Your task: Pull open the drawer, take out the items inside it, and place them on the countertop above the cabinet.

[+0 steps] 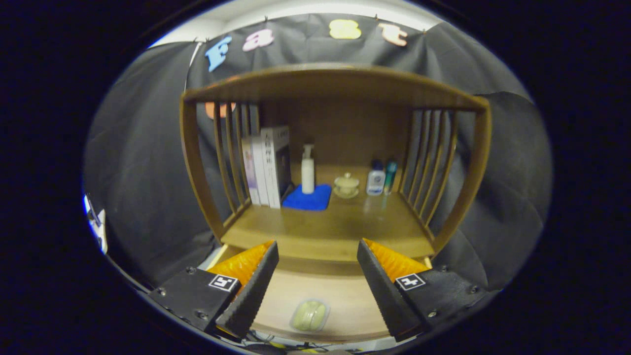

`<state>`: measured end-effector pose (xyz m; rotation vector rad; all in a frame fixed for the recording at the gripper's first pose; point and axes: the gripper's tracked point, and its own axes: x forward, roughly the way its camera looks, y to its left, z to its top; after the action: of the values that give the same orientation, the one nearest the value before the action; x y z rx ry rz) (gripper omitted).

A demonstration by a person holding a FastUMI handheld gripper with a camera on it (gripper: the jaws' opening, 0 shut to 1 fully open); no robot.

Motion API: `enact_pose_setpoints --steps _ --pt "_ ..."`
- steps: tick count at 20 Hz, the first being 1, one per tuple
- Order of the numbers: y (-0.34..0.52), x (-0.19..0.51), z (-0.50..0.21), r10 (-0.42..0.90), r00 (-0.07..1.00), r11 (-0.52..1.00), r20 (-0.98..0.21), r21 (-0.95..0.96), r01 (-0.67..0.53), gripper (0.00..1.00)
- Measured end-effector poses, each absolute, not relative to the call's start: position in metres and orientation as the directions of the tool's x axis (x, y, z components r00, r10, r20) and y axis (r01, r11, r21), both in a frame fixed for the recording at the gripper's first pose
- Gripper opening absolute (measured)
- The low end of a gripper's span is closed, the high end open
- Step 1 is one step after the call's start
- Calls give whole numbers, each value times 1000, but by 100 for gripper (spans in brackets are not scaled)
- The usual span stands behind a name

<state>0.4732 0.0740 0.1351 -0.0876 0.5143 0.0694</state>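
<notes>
The drawer (pixel 352 296) stands pulled out under the wooden cabinet's countertop (pixel 325 224). On its wooden floor lies a small pale green packet (pixel 309 315) in clear wrap. My gripper (pixel 317 243) hovers above the drawer, open, fingers wide apart and holding nothing. The packet lies below and between the fingers, nearer their bases than their tips. The countertop's front edge runs just beyond the fingertips.
On the countertop stand upright books (pixel 266 167) at the left, a white pump bottle (pixel 307 170) on a blue mat (pixel 308 199), a lidded cup (pixel 346 186), and two small bottles (pixel 382 178) at the right. Slatted wooden sides (pixel 429 162) and a top rail enclose it.
</notes>
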Motion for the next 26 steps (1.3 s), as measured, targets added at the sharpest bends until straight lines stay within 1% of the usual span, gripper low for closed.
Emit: enact_pose_setpoints --steps 3,5,8,10,12,14,15,17,18,20,22,23,24,26 --pt "82 482 77 44 757 995 -652 -37 -90 100" --pt "80 480 38 19 672 998 -741 -29 -60 100" --pt "75 468 -8 -26 551 998 -834 -54 -34 97" --pt "68 462 -38 -43 480 999 -876 -49 0 94" --pt "60 457 -51 -68 420 997 -905 -52 51 90" --pt "55 453 -63 -81 386 995 -919 -54 80 81" --pt "53 451 -67 -83 370 994 -925 -50 97 72" --pt "53 448 -73 -71 339 991 -938 -27 131 61" --pt "53 446 -75 -68 324 989 -944 -22 143 58" --pt "48 449 -76 -98 325 984 -941 -43 172 46" --pt "52 448 -79 -91 316 986 -944 -41 163 35" --pt "53 449 -80 -92 316 987 -944 -44 154 27" --pt "51 449 -78 -97 320 987 -942 -50 154 27" --pt "51 450 -78 -91 328 990 -940 -49 135 21"
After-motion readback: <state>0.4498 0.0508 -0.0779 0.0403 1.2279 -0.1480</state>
